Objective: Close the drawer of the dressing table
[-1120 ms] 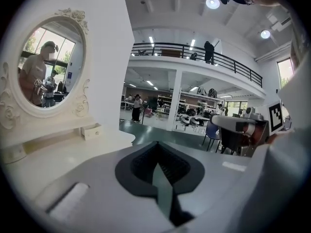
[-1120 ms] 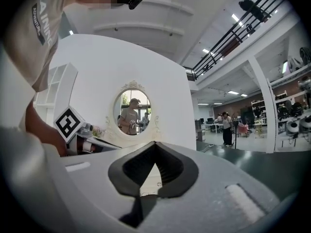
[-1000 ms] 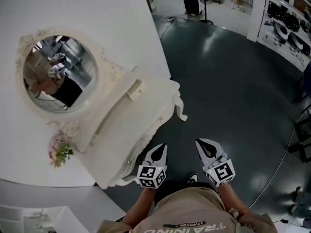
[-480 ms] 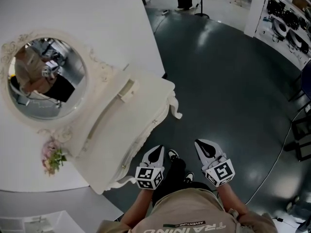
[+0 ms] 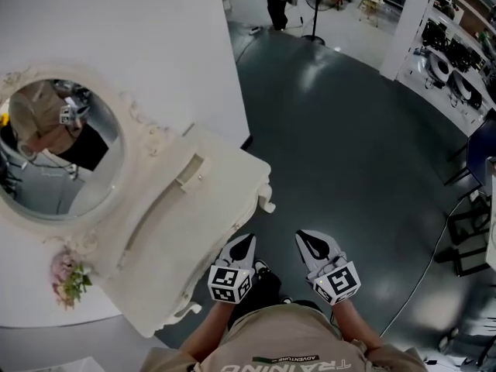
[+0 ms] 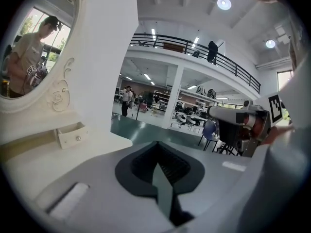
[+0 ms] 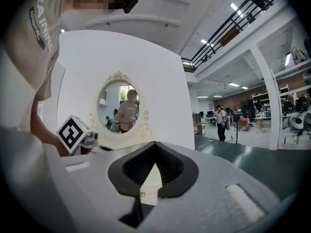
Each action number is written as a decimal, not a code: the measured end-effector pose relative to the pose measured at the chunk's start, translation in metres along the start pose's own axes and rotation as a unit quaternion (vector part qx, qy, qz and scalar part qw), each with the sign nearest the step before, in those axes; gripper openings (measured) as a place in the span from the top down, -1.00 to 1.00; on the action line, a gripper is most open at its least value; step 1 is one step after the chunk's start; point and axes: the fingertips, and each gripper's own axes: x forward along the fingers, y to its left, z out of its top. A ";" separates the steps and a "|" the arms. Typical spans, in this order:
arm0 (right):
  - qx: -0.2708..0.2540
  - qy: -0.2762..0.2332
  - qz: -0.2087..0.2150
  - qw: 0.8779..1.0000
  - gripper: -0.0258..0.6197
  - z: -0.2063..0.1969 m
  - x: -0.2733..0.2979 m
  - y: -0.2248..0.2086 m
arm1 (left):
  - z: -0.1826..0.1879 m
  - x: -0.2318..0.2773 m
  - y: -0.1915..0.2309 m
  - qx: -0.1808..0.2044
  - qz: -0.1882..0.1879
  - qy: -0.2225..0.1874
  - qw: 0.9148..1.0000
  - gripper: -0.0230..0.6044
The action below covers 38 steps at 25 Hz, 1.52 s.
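The cream dressing table stands against the white wall at the left, under its oval mirror. A small drawer on its top sticks out a little; in the left gripper view this small drawer shows its round knob. My left gripper hangs shut just off the table's front right corner, touching nothing. My right gripper is beside it over the floor, also shut and empty. The table's front face is mostly hidden from above.
Dark glossy floor spreads out to the right of the table. A bunch of flowers lies at the table's left end. A dark chair and shelves line the right side. A person stands far off.
The table and mirror have slid left and down in the head view as the person shifts. Both grippers drifted slightly left and stay shut.
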 end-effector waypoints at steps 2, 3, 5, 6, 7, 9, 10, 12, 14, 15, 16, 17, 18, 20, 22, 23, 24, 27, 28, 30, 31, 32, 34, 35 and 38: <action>0.002 0.000 0.004 1.000 0.92 0.003 0.018 -0.003 | 0.010 0.009 0.011 0.004 -0.001 -0.003 1.000 0.87; 0.002 0.000 0.007 1.000 0.92 0.005 0.027 -0.004 | 0.017 0.012 0.018 0.006 0.001 -0.007 1.000 0.87; -0.001 0.000 0.015 1.000 0.92 0.009 0.046 -0.004 | 0.031 0.015 0.033 0.011 0.007 -0.020 1.000 0.87; -0.005 0.000 0.020 1.000 0.92 0.011 0.056 -0.004 | 0.037 0.015 0.041 0.013 0.011 -0.026 1.000 0.87; -0.010 -0.002 0.024 1.000 0.92 0.014 0.065 -0.004 | 0.042 0.015 0.050 0.015 0.016 -0.032 0.999 0.87; -0.019 -0.007 0.031 0.999 0.92 0.019 0.082 -0.005 | 0.050 0.016 0.068 0.016 0.025 -0.043 0.999 0.87; -0.022 -0.011 0.035 0.999 0.92 0.021 0.090 -0.005 | 0.053 0.017 0.076 0.014 0.029 -0.047 0.998 0.87; -0.033 -0.009 0.044 0.998 0.92 0.024 0.102 -0.003 | 0.057 0.017 0.090 0.000 0.034 -0.052 0.998 0.87; -0.041 -0.001 0.051 0.998 0.92 0.024 0.109 -0.001 | 0.056 0.014 0.099 -0.014 0.039 -0.053 0.998 0.87; -0.043 0.004 0.054 0.998 0.92 0.022 0.112 -0.002 | 0.055 0.012 0.103 -0.018 0.043 -0.054 0.997 0.87; -0.044 0.008 0.057 0.997 0.92 0.021 0.116 -0.002 | 0.054 0.010 0.107 -0.023 0.048 -0.055 0.997 0.87; -0.046 0.011 0.060 0.997 0.92 0.020 0.119 -0.003 | 0.053 0.008 0.113 -0.029 0.055 -0.057 0.996 0.87; -0.047 0.014 0.064 0.997 0.92 0.020 0.123 -0.003 | 0.052 0.005 0.118 -0.035 0.062 -0.060 0.996 0.87; -0.049 0.020 0.074 0.996 0.92 0.019 0.130 -0.001 | 0.053 -0.001 0.127 -0.049 0.075 -0.068 0.994 0.87; -0.047 0.027 0.085 0.995 0.92 0.018 0.139 0.002 | 0.053 -0.007 0.136 -0.062 0.089 -0.076 0.991 0.87; -0.045 0.031 0.091 0.994 0.92 0.016 0.143 0.004 | 0.051 -0.010 0.141 -0.068 0.097 -0.078 0.990 0.87; -0.044 0.035 0.098 0.994 0.92 0.015 0.147 0.005 | 0.049 -0.013 0.145 -0.075 0.106 -0.078 0.988 0.87; -0.049 0.047 0.124 0.990 0.92 0.014 0.162 0.008 | 0.043 -0.018 0.155 -0.095 0.130 -0.081 0.984 0.87; -0.051 0.050 0.133 0.989 0.92 0.014 0.169 0.008 | 0.042 -0.019 0.159 -0.101 0.138 -0.082 0.982 0.87; -0.053 0.052 0.151 0.986 0.92 0.015 0.184 0.009 | 0.041 -0.020 0.168 -0.108 0.154 -0.085 0.978 0.87; -0.054 0.052 0.160 0.984 0.92 0.015 0.192 0.009 | 0.041 -0.020 0.174 -0.111 0.163 -0.087 0.977 0.87; -0.052 0.052 0.170 0.983 0.92 0.014 0.202 0.010 | 0.041 -0.020 0.180 -0.114 0.173 -0.087 0.974 0.87; -0.046 0.057 0.193 0.979 0.92 0.009 0.221 0.010 | 0.041 -0.020 0.194 -0.127 0.195 -0.090 0.968 0.87; -0.045 0.060 0.205 0.976 0.92 0.009 0.232 0.010 | 0.043 -0.019 0.201 -0.136 0.204 -0.094 0.965 0.87; -0.055 0.064 0.242 0.967 0.92 0.015 0.264 0.007 | 0.054 -0.011 0.220 -0.149 0.224 -0.099 0.958 0.87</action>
